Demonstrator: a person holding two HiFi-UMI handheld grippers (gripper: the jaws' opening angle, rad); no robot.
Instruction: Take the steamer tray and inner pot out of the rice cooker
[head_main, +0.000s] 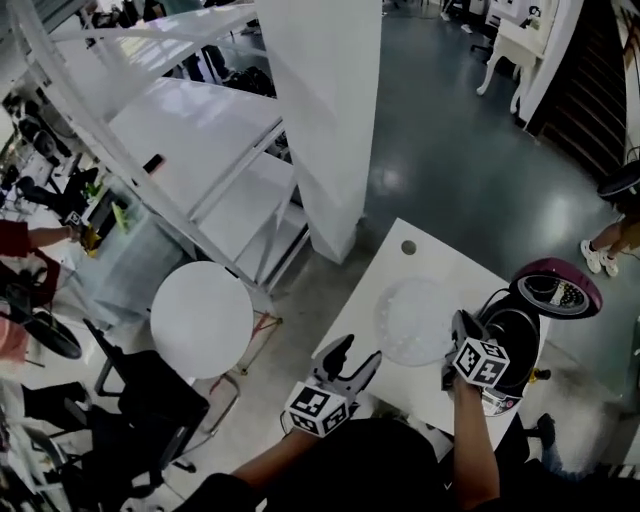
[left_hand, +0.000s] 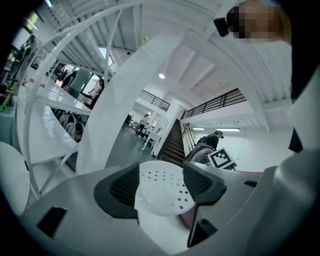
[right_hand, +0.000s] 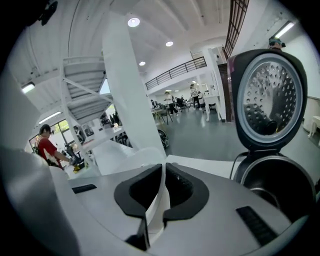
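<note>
Translucent white, the steamer tray (head_main: 413, 320) hangs over the table (head_main: 425, 262) just left of the open rice cooker (head_main: 528, 345), its rim clamped in my right gripper (head_main: 460, 330). My left gripper (head_main: 356, 352) is spread wide with nothing gripped, and the inner pot (right_hand: 271, 181) sits in the cooker.

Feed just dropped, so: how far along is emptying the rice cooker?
Done: the white perforated round steamer tray is out of the maroon-lidded rice cooker. In hand: the right gripper is shut on its rim above the white table; the left gripper is open. Left: the dark metal inner pot sits in the cooker.
</note>
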